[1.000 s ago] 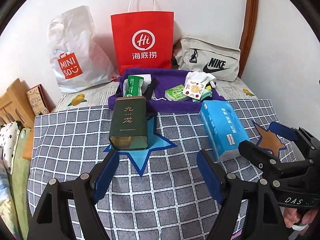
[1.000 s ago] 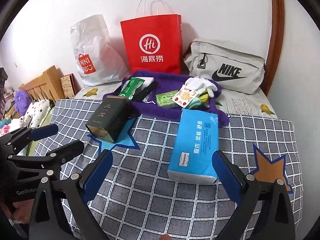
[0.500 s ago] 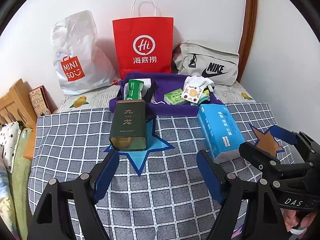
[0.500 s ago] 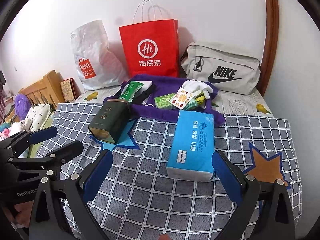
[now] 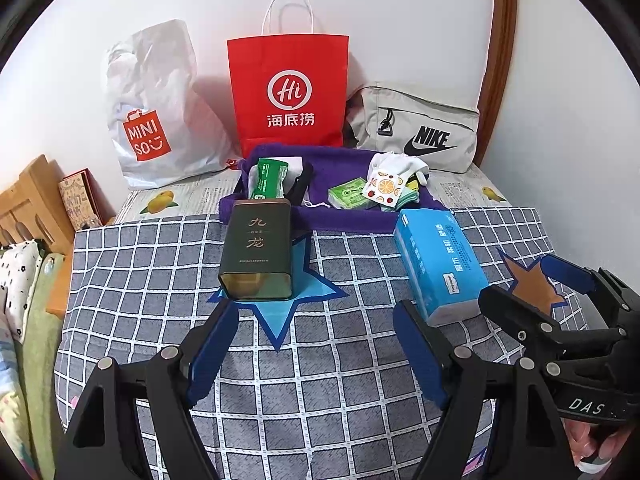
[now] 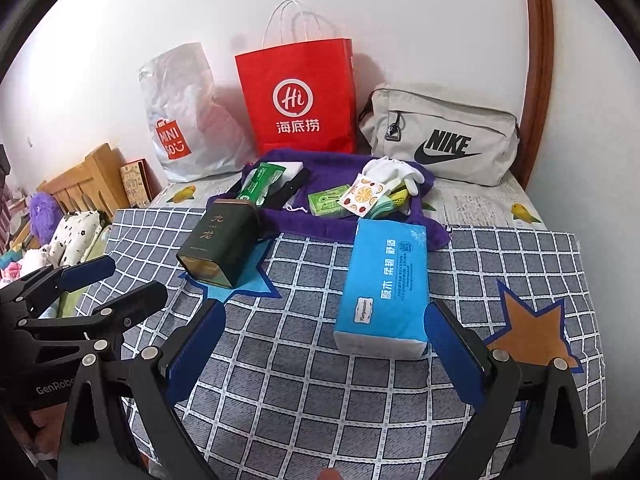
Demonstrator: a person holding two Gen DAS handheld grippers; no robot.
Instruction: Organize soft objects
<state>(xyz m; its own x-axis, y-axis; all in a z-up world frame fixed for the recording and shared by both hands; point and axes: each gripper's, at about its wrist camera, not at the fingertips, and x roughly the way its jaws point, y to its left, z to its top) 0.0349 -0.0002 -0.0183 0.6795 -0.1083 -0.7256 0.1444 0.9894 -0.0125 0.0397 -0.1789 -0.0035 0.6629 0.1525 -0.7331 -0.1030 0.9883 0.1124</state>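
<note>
A blue tissue pack lies on the checked cloth, in front of my open, empty right gripper; it also shows in the left wrist view. A dark green tin lies on a blue star, just ahead of my open, empty left gripper; the right wrist view shows it too. Behind them a purple cloth holds green packets, a white glove and a fruit-print sachet.
A red paper bag, a white Miniso bag and a grey Nike bag stand against the wall. A wooden headboard and bedding lie at the left. An orange star marks the cloth at right.
Both grippers have pulled back and risen slightly, so the objects look smaller and more of the wall shows. Nothing on the bed has moved.
</note>
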